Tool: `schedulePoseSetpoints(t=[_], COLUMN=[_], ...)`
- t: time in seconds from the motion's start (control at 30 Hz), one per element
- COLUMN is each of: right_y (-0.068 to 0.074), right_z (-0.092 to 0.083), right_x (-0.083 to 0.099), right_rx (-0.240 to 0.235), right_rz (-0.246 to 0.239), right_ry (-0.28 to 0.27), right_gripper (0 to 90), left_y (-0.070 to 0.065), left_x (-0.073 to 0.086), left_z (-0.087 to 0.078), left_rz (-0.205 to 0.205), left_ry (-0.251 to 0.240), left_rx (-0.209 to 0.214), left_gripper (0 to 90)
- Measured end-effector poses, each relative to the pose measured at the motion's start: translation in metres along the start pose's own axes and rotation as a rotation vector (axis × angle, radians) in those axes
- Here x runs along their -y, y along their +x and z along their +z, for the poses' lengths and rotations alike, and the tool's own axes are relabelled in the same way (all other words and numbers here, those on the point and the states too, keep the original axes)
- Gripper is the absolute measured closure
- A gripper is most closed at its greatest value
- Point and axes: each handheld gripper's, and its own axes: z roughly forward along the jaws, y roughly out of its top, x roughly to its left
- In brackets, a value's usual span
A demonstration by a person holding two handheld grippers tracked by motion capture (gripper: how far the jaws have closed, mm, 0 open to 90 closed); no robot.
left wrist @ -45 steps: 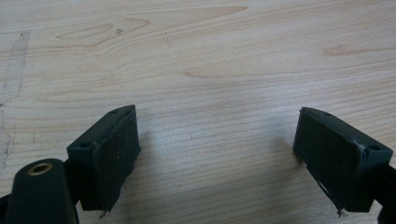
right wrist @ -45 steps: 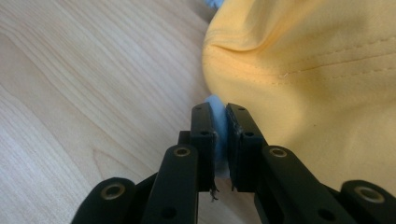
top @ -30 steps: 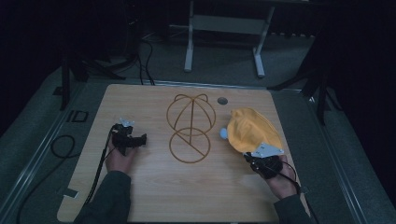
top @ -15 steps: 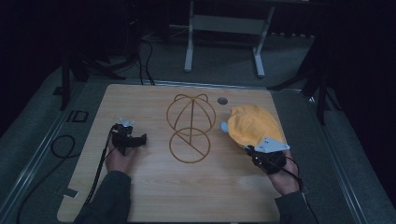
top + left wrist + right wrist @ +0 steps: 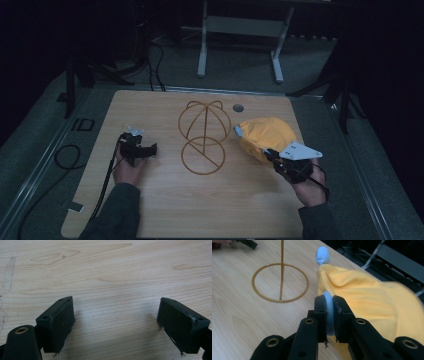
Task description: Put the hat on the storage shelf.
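Note:
A yellow cloth cap [image 5: 265,137] lies on the right side of the wooden table [image 5: 200,210]. It has light blue tabs; one tab [image 5: 238,131] sticks out toward a gold wire stand [image 5: 205,120] with a ring base [image 5: 202,157]. My right gripper [image 5: 268,154] is at the cap's near edge. In the right gripper view it [image 5: 329,301] is shut on a light blue tab [image 5: 329,307] of the cap [image 5: 372,297], with the other tab [image 5: 322,255] and the ring base [image 5: 280,282] beyond. My left gripper [image 5: 150,148] rests at the table's left, open [image 5: 116,315] over bare wood.
A small dark round hole [image 5: 238,107] sits in the table near its far edge. A white metal frame [image 5: 240,30] stands on the floor beyond the table. Cable [image 5: 65,155] trails off the table's left side. Dark stand legs [image 5: 345,100] are at the right.
My right gripper has shifted slightly farther and to the right while holding the cap's edge. The left gripper has stayed where it was.

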Motion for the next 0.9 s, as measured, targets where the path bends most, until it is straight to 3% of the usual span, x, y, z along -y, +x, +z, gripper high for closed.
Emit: schedulePoseSetpoints(t=[0.27,0.6,0.9], right_y=[-0.004,-0.005,-0.009], right_z=[-0.01,-0.006,-0.007], right_x=[-0.003,0.012,0.012], right_rx=[-0.009,-0.001,-0.025], right_rz=[0.028,-0.001,-0.006], right_ry=[-0.047,0.041,0.057], right_gripper=[82.3,76.9,67.4], left_y=[0.0,0.0,0.0], left_x=[0.0,0.0,0.0], left_z=[0.0,0.0,0.0], left_rz=[0.001,0.001,0.0], left_ry=[0.0,0.0,0.0], left_rx=[0.0,0.0,0.0], left_gripper=[14.6,14.6,14.6])
